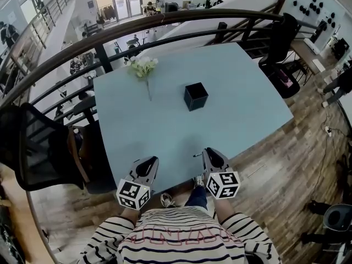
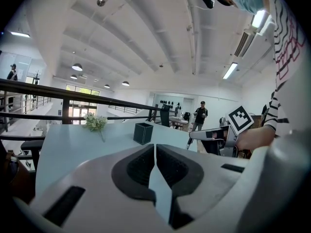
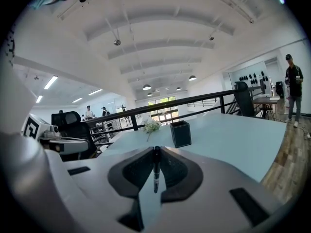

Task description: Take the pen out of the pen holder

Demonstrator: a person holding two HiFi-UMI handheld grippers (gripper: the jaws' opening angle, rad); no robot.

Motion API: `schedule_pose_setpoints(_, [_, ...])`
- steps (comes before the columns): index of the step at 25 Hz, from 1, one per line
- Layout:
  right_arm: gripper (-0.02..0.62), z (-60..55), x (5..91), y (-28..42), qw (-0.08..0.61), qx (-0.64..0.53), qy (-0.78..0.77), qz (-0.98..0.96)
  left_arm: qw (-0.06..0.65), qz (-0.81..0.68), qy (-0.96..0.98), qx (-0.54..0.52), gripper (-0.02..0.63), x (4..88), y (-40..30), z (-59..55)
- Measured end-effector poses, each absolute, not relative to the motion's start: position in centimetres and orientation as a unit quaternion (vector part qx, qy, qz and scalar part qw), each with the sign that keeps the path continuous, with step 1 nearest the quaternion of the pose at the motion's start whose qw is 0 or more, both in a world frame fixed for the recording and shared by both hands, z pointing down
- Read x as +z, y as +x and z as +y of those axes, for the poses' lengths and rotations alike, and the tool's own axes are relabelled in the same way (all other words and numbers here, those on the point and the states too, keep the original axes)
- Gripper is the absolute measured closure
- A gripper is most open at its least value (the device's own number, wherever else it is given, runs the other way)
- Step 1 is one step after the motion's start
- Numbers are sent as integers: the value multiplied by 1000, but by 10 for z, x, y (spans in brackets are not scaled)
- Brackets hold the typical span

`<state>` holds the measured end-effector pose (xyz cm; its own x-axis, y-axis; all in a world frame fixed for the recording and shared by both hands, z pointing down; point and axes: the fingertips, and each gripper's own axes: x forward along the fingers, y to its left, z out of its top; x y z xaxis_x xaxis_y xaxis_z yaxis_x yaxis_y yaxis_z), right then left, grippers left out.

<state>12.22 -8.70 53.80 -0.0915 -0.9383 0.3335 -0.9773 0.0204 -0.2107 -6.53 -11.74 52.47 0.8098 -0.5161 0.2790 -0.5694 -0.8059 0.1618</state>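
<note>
A black square pen holder [image 1: 196,97] stands upright near the middle of the pale blue table [image 1: 247,109]; it also shows as the pen holder [image 3: 181,133] ahead of my right gripper. My right gripper [image 3: 156,149] is shut on a thin black pen [image 3: 156,171] that runs along the gap between its jaws. In the head view this gripper [image 1: 208,154] hovers over the table's near edge, with the pen [image 1: 197,156] sticking out to its left. My left gripper [image 2: 154,147] is shut with nothing in it, beside the right one at the near edge [image 1: 150,163].
A white flower sprig [image 1: 144,67] lies on the table at the back left of the holder. A dark railing [image 1: 165,23] curves behind the table. Black chairs stand at the left [image 1: 38,147] and the back right [image 1: 280,43]. A person [image 3: 293,89] stands far off.
</note>
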Motion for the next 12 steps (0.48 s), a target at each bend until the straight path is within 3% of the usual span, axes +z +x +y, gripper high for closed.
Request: schedule_pose_setpoints(12, [537, -89, 534, 122, 45, 194, 670, -715, 121, -297, 941, 109, 571, 525, -68, -119])
